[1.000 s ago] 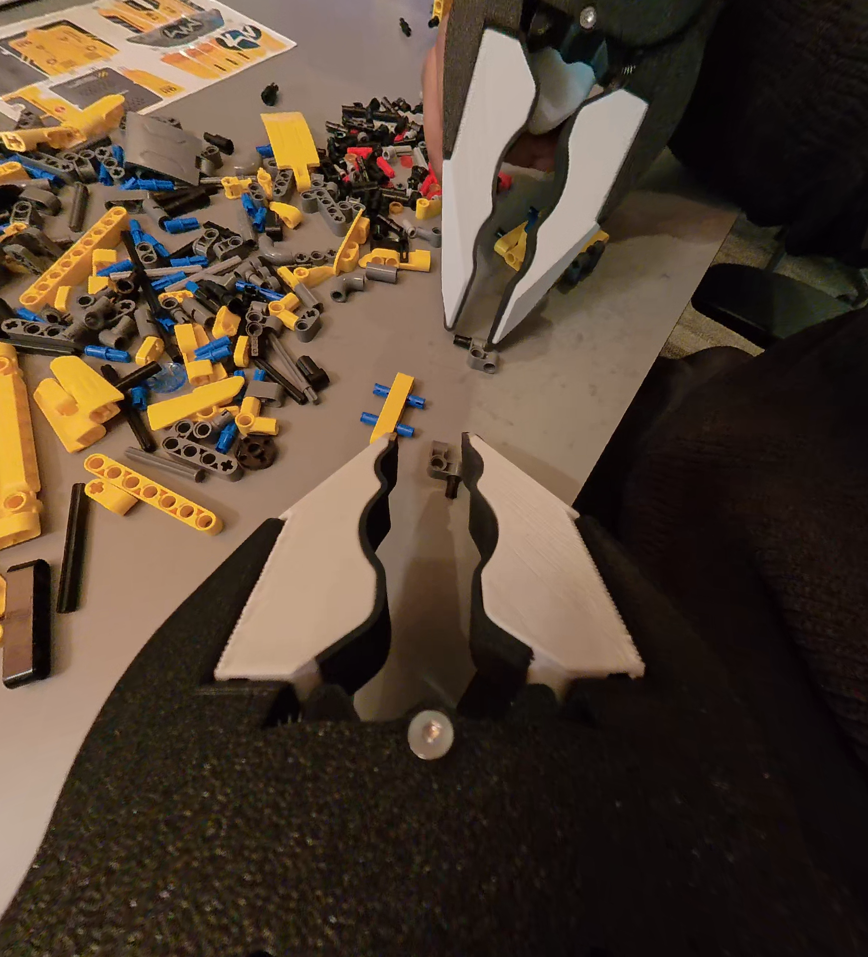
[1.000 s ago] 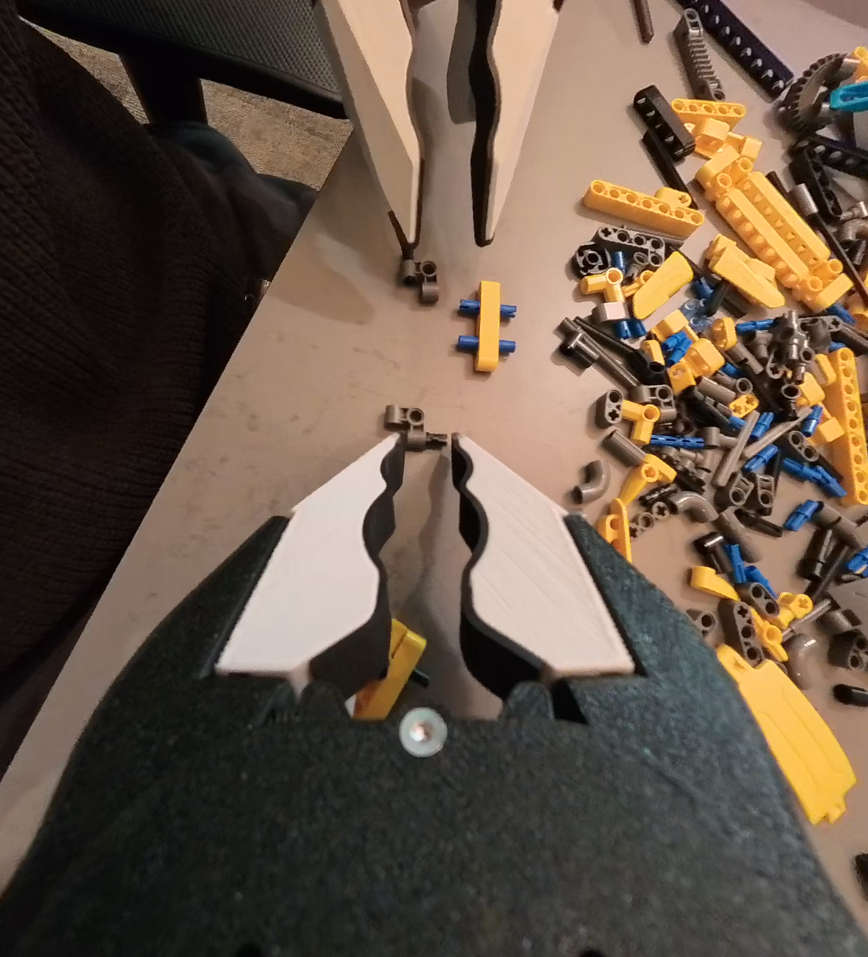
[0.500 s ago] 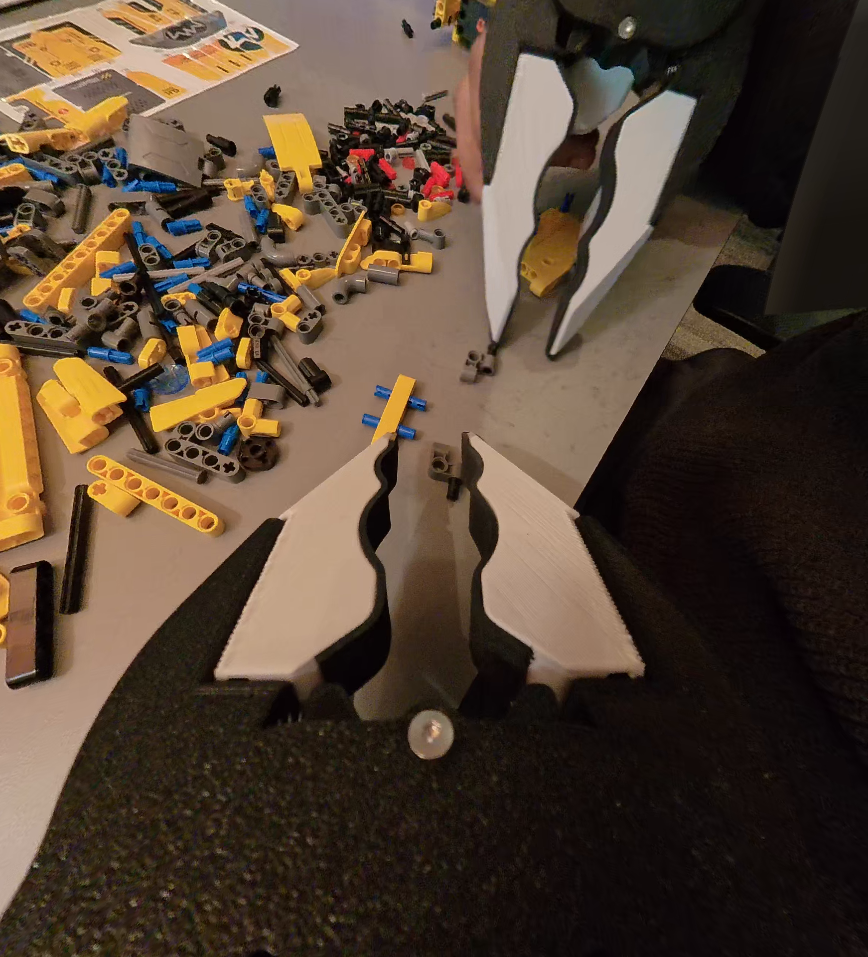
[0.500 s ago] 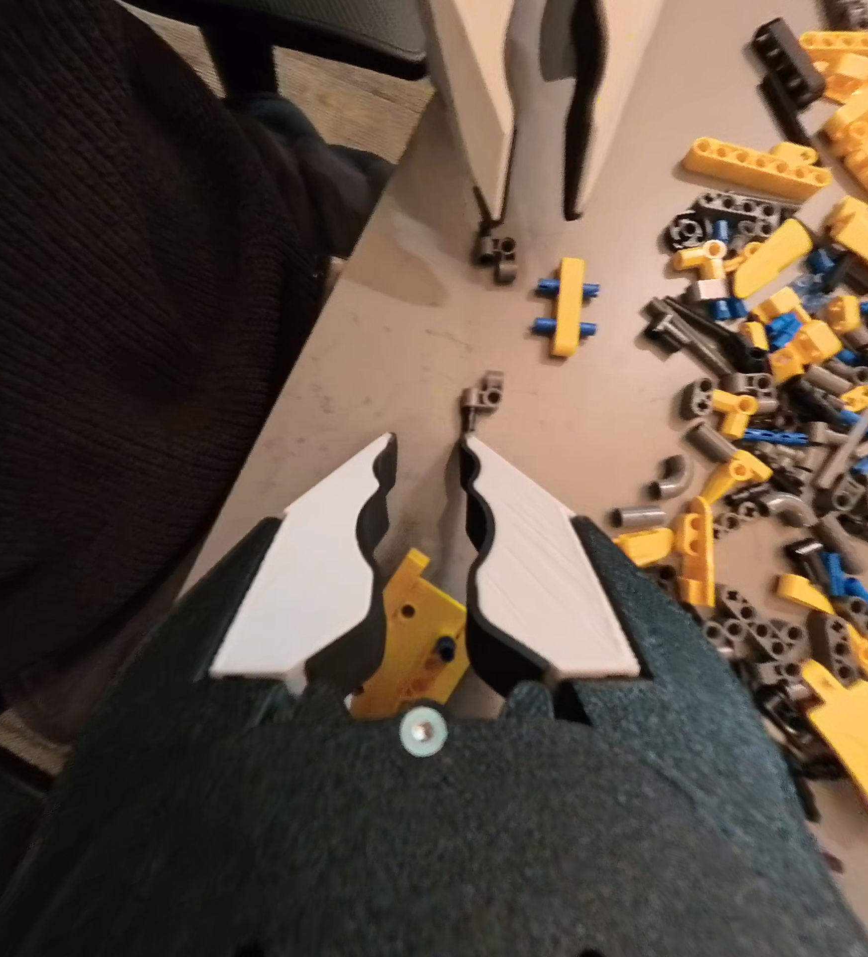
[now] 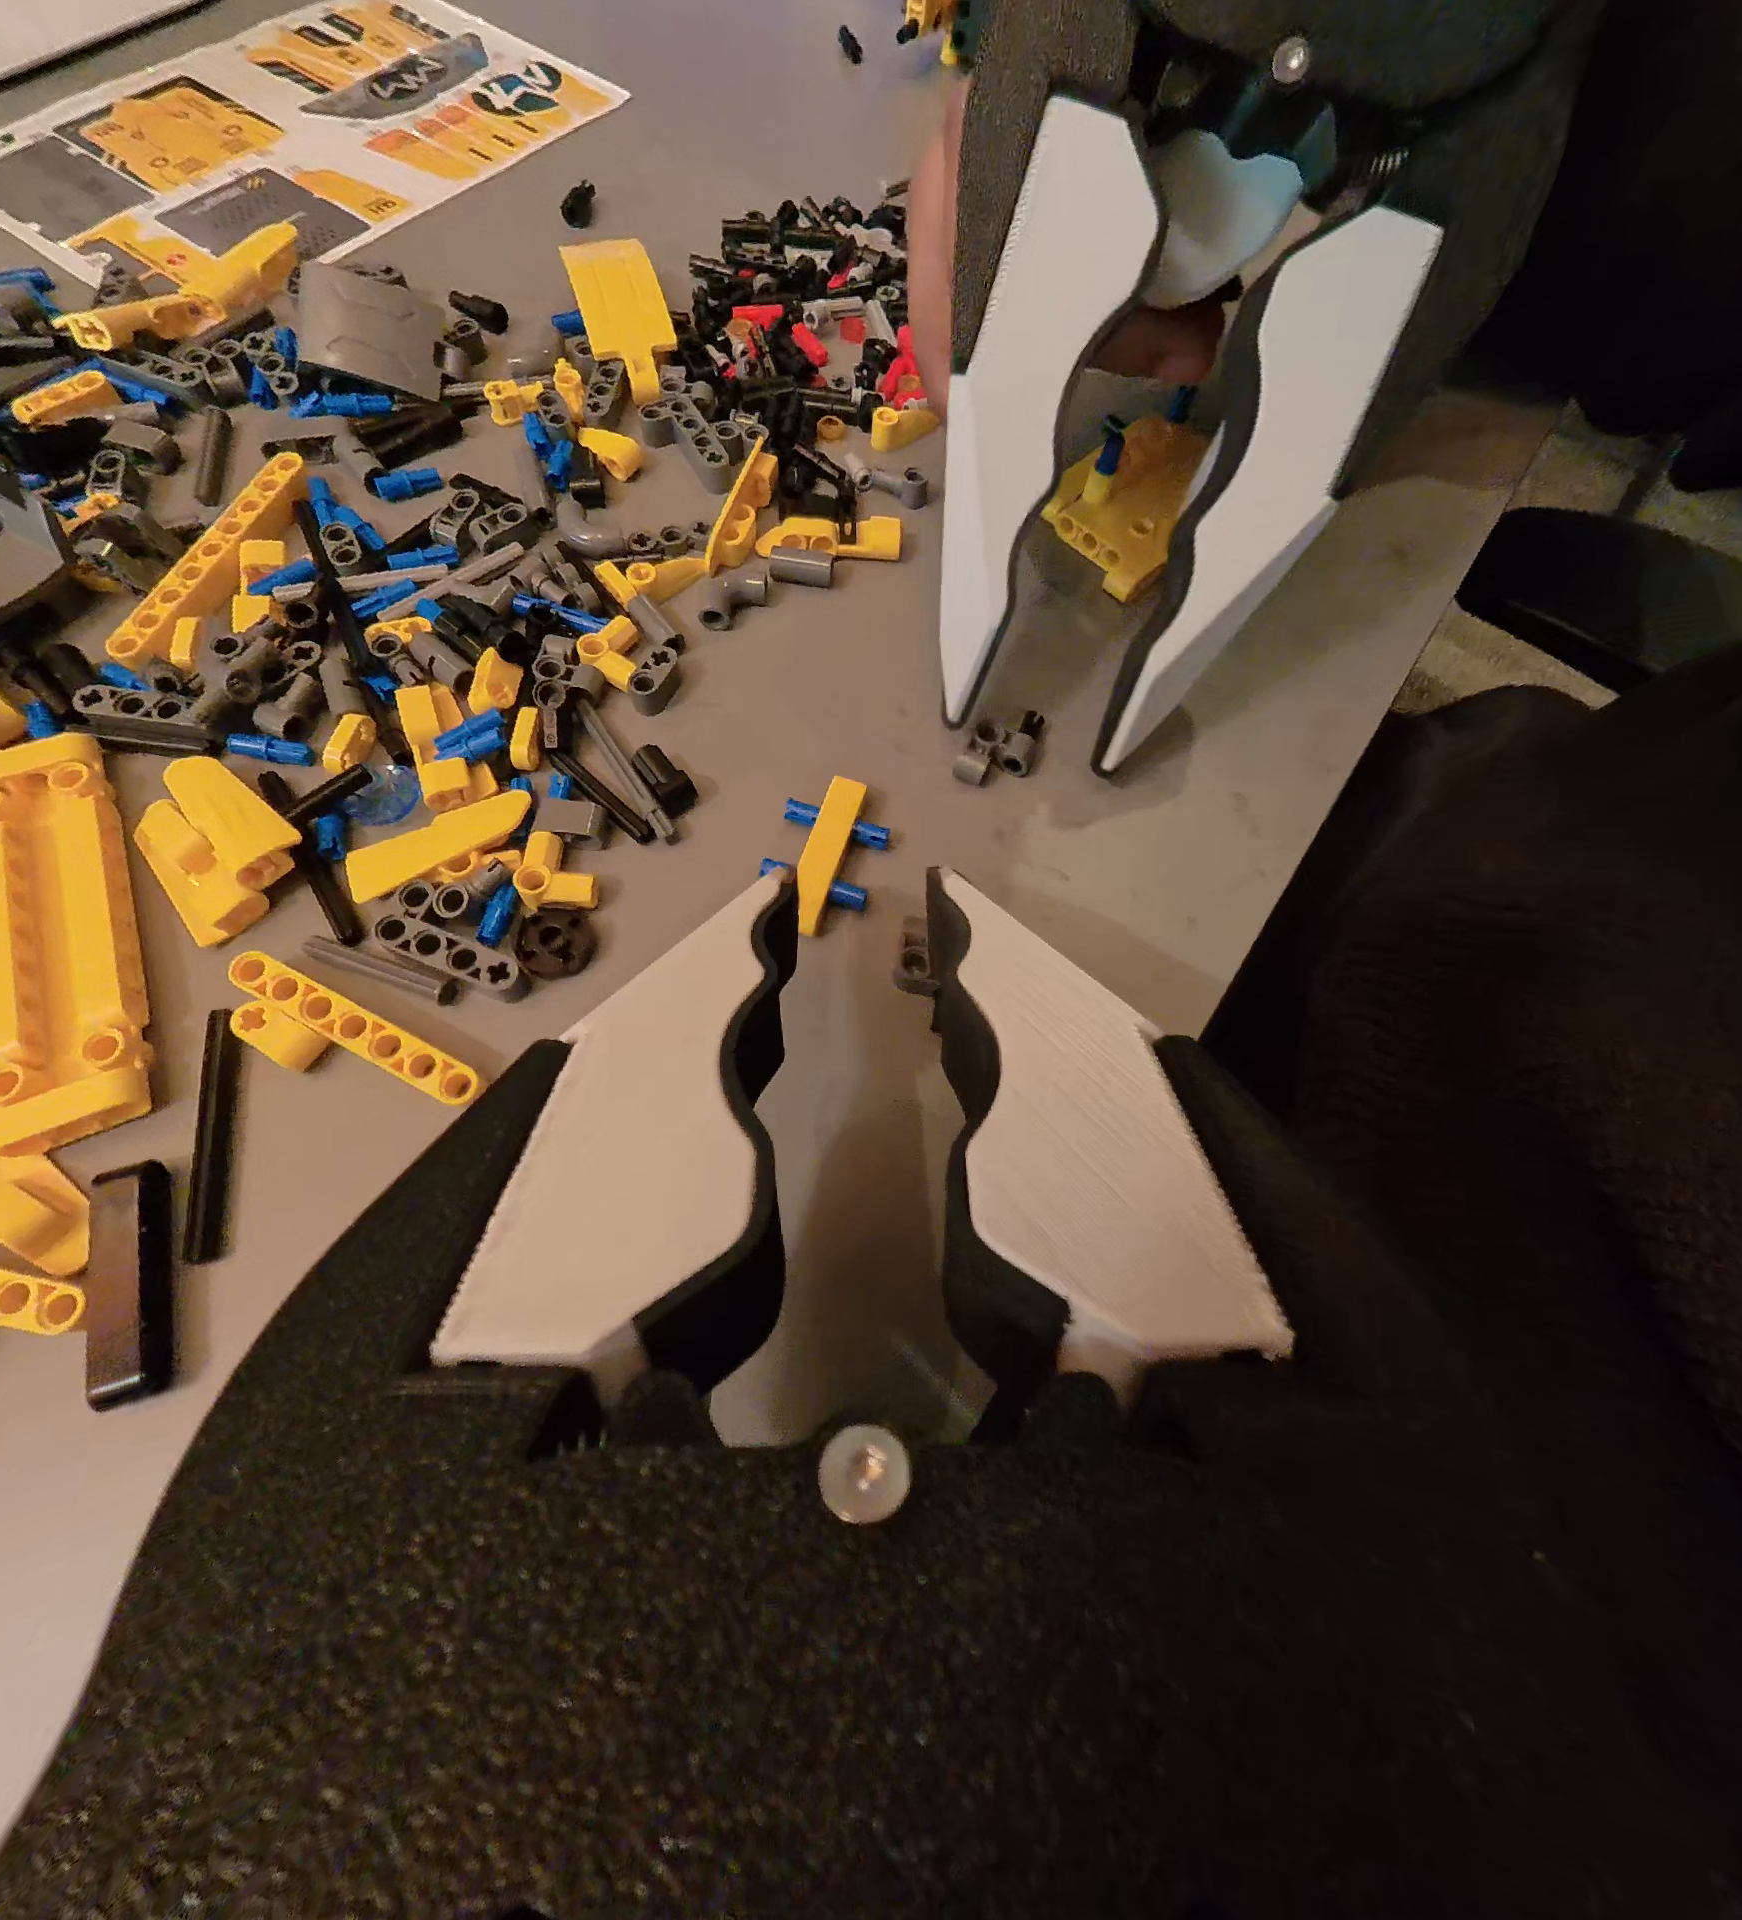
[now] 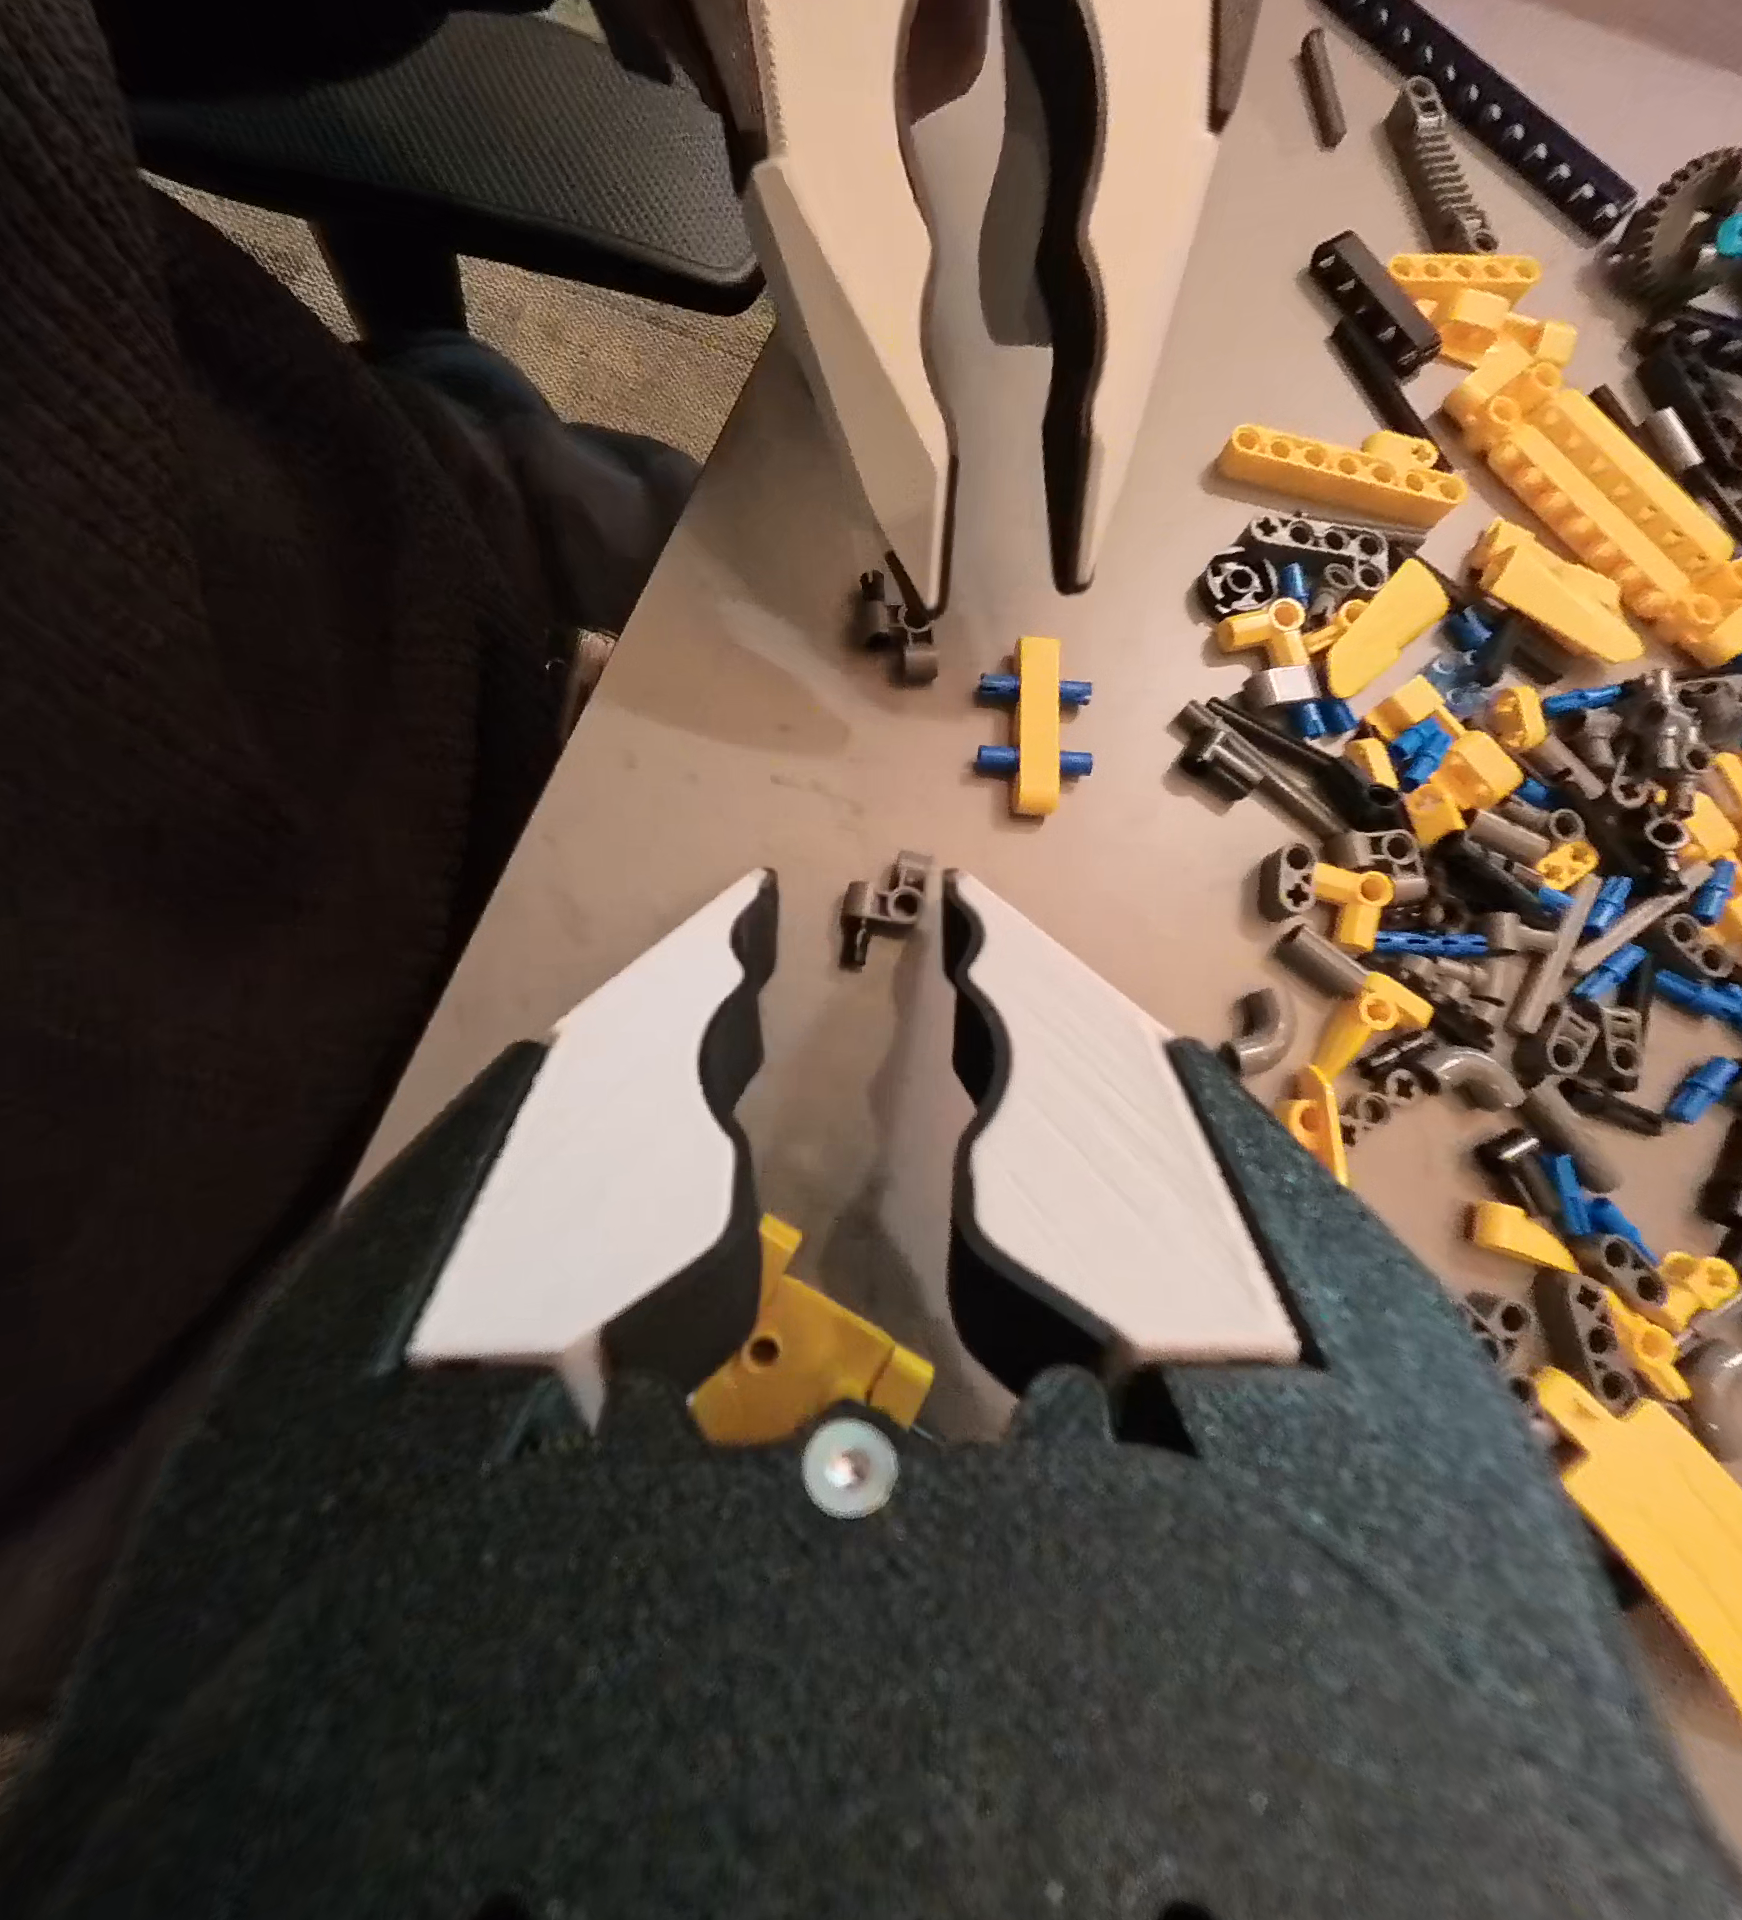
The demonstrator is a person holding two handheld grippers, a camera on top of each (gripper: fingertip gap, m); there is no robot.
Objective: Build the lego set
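A small grey connector (image 6: 882, 906) lies on the grey tabletop (image 6: 721, 769) between the spread, empty fingers of the right gripper (image 6: 856, 883), at frame centre. Above it lies a yellow beam with blue pins (image 6: 1036, 724). A second grey connector (image 5: 917, 954) sits against the inner right fingertip of the left gripper (image 5: 859, 896), whose fingers are likewise released. A loose pile of yellow, blue and black parts (image 5: 347, 644) fills the left wrist view's upper left.

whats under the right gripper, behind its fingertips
A yellow assembly with blue pins lies on the table beneath the open right gripper; the gripper's body hides its rear part.
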